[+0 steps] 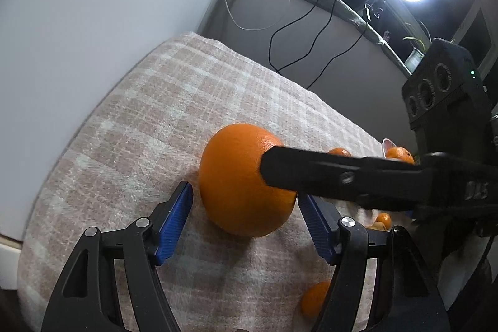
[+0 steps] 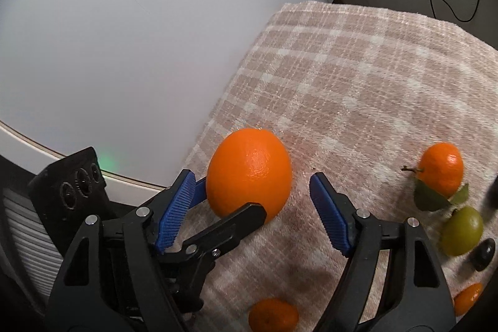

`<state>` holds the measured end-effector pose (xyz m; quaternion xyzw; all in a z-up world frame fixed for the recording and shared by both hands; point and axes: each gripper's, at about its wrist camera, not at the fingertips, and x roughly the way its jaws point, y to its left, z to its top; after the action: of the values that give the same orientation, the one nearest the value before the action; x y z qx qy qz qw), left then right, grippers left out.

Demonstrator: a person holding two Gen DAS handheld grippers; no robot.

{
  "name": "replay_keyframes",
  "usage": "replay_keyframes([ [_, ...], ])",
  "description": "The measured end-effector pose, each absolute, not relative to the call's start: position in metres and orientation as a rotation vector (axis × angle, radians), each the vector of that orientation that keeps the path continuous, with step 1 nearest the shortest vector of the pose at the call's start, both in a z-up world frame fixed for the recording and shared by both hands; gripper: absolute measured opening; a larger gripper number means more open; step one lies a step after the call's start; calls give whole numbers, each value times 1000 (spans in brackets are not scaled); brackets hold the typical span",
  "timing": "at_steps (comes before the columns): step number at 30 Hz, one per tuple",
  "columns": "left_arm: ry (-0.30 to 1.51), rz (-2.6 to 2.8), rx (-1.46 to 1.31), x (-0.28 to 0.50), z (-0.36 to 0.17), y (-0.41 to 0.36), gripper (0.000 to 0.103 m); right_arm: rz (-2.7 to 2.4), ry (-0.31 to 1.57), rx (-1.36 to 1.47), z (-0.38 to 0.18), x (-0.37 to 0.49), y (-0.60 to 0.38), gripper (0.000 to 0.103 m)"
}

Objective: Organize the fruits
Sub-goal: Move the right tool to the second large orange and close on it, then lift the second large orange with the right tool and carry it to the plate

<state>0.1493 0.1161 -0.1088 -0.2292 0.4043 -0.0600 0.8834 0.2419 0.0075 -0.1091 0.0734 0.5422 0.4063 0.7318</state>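
Blue-padded left gripper (image 1: 244, 209) stands part open astride the large orange (image 1: 242, 179), pads at 9 and 3 o'clock of the fruit; contact cannot be confirmed. Right gripper (image 2: 253, 195) likewise stands part open with the same orange ahead between its pads, neither visibly pressing. Orange rests on the checked cloth (image 2: 358, 77) near its edge. Small mandarin with leaves (image 2: 442, 170) and green fruit (image 2: 462, 234) lie at 3 o'clock, well apart
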Motion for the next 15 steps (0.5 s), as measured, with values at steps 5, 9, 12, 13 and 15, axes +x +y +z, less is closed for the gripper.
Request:
replay_keyframes([
  [5, 846, -136, -485, 151, -111, 113, 70, 910, 1231, 192, -120, 246, 14, 67],
  [9, 837, -131, -487, 151, -112, 113, 67, 918, 1229, 182, -120, 244, 17, 65],
  [12, 833, -125, -495, 150, -111, 114, 65, 918, 1226, 176, -119, 244, 17, 64],
  [13, 832, -123, -494, 150, -111, 113, 65, 918, 1226, 178, -120, 244, 16, 64],
  [15, 832, -119, -487, 149, -110, 112, 65, 917, 1222, 175, -119, 243, 16, 64],
])
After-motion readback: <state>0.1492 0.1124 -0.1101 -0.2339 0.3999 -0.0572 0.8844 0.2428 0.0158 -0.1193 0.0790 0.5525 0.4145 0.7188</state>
